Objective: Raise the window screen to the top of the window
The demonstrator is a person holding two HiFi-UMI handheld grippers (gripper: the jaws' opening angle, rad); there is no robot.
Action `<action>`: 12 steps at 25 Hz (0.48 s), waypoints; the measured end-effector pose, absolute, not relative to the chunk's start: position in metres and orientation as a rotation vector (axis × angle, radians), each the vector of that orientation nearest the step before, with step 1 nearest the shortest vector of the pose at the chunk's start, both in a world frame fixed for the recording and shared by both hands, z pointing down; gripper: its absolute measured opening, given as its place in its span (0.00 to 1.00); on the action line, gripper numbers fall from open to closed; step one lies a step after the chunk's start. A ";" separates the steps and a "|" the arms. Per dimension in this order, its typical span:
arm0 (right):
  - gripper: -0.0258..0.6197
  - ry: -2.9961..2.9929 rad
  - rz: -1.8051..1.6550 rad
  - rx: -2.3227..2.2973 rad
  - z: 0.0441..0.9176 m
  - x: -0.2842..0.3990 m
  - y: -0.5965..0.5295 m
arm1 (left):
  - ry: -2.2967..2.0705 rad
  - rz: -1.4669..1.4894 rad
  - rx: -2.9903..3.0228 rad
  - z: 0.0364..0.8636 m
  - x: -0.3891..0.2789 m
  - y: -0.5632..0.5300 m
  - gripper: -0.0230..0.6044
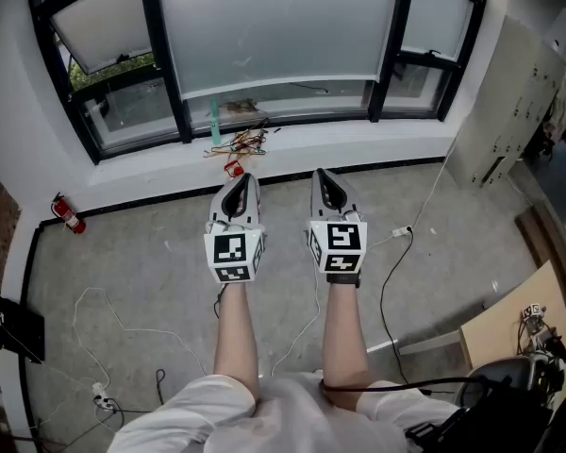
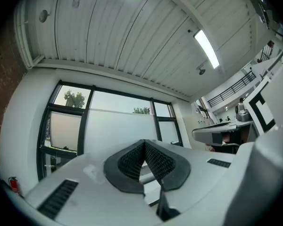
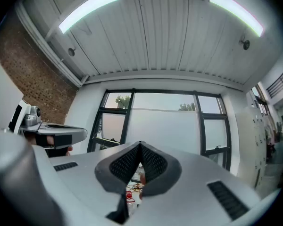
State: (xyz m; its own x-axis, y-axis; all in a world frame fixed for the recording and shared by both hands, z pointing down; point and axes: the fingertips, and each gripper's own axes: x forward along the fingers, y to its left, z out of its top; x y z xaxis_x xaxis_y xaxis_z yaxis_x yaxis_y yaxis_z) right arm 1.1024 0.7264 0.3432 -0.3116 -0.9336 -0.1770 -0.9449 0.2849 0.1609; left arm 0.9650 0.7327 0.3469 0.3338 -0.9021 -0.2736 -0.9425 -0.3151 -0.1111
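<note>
The window screen (image 1: 278, 26) is a pale translucent sheet over the wide middle pane of a black-framed window (image 1: 165, 55); its lower edge hangs a little above the sill. The screen (image 2: 118, 126) shows past the jaws in the left gripper view, with clear glass and trees above its top edge, and the screen (image 3: 162, 126) looks the same in the right gripper view. My left gripper (image 1: 238, 179) (image 2: 144, 142) and right gripper (image 1: 326, 176) (image 3: 140, 145) are held side by side, pointing at the window from some way back. Both are shut with nothing between the pads.
A tangle of coloured wires (image 1: 245, 142) and a green bottle (image 1: 215, 121) lie on the sill. A red fire extinguisher (image 1: 68, 215) stands at the left wall, a white cabinet (image 1: 509, 102) at the right. Cables (image 1: 104, 319) and a power strip (image 1: 102, 399) cross the floor; a desk corner (image 1: 519, 328) is at right.
</note>
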 end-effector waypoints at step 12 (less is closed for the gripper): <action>0.04 2.596 0.349 -1.585 0.353 1.080 0.744 | 1.848 0.266 -2.195 0.363 0.946 0.770 0.04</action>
